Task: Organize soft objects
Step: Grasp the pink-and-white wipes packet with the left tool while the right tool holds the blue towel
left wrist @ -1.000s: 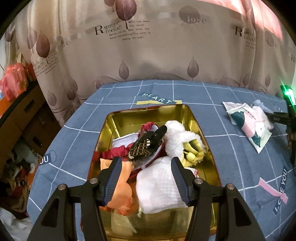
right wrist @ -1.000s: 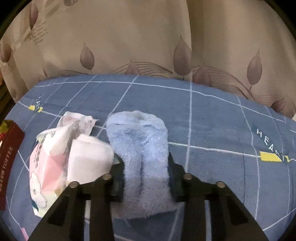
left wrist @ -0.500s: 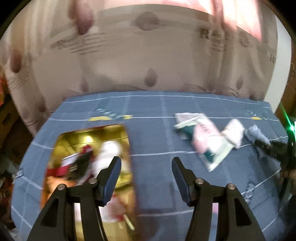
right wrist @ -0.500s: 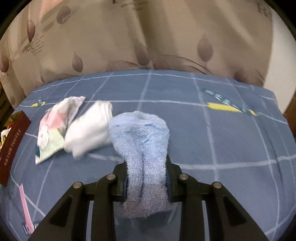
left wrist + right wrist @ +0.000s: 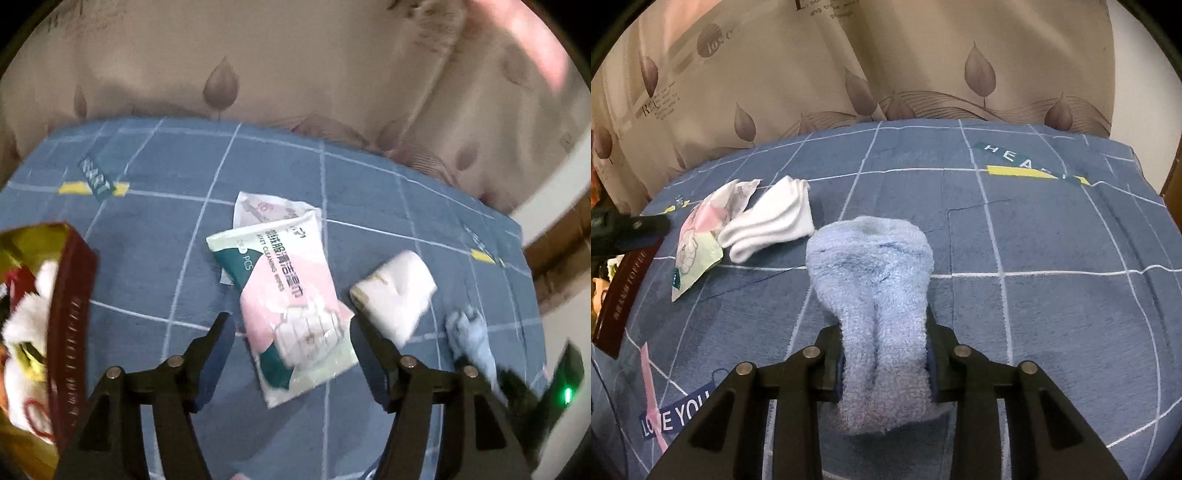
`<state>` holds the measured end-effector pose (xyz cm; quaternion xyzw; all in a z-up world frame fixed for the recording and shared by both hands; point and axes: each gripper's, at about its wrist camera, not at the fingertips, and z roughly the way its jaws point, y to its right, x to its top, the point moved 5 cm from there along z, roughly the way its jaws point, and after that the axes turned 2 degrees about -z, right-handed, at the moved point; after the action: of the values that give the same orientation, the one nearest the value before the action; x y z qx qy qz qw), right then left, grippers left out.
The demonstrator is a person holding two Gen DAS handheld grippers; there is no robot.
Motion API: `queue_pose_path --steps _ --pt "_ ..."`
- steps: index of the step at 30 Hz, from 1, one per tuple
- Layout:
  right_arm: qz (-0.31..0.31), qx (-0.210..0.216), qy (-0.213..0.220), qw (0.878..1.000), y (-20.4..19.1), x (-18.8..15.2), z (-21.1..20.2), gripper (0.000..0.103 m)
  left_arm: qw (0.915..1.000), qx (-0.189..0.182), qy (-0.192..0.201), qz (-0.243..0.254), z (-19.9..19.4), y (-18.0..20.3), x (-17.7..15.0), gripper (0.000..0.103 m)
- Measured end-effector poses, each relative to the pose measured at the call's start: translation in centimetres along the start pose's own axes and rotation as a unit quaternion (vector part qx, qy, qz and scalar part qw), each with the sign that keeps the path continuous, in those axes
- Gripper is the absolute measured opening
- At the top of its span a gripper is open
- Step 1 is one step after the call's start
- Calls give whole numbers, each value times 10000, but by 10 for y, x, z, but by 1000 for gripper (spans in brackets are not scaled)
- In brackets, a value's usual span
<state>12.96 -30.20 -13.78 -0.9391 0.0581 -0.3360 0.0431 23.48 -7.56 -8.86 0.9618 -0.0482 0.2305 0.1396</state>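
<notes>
Fluffy blue sock [image 5: 875, 295] sits squeezed in the right gripper [image 5: 884, 363] above the bed [image 5: 1052, 314], while the left gripper [image 5: 291, 332], jaws just spread wide and empty, hovers over a crinkly wipes pack [image 5: 291, 302].

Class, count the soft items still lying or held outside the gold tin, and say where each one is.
3: wet-wipes pack on the blue cloth between the open left gripper's fingers; white sock beside it; blue sock clamped in the right gripper. Others may be hidden.
</notes>
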Motion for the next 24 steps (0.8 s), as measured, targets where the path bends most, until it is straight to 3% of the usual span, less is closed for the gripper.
queue_pose_path --steps 6,12,13,14,24 --pt "-36 23 -13 10000 -1 0 1 34 9991 383 -141 -137 32 9 9 72" --pt "5 86 -9 10000 -1 -1 0 35 9970 759 93 -74 43 10 12 73" --pt "9 94 -9 10000 0 -1 0 35 9971 750 143 -3 42 11 11 72" --pt "11 98 -9 10000 0 -1 0 35 9972 720 203 61 40 11 9 59" --pt "-58 24 -25 10000 -4 -2 0 36 9977 641 224 87 22 -1 -4 52"
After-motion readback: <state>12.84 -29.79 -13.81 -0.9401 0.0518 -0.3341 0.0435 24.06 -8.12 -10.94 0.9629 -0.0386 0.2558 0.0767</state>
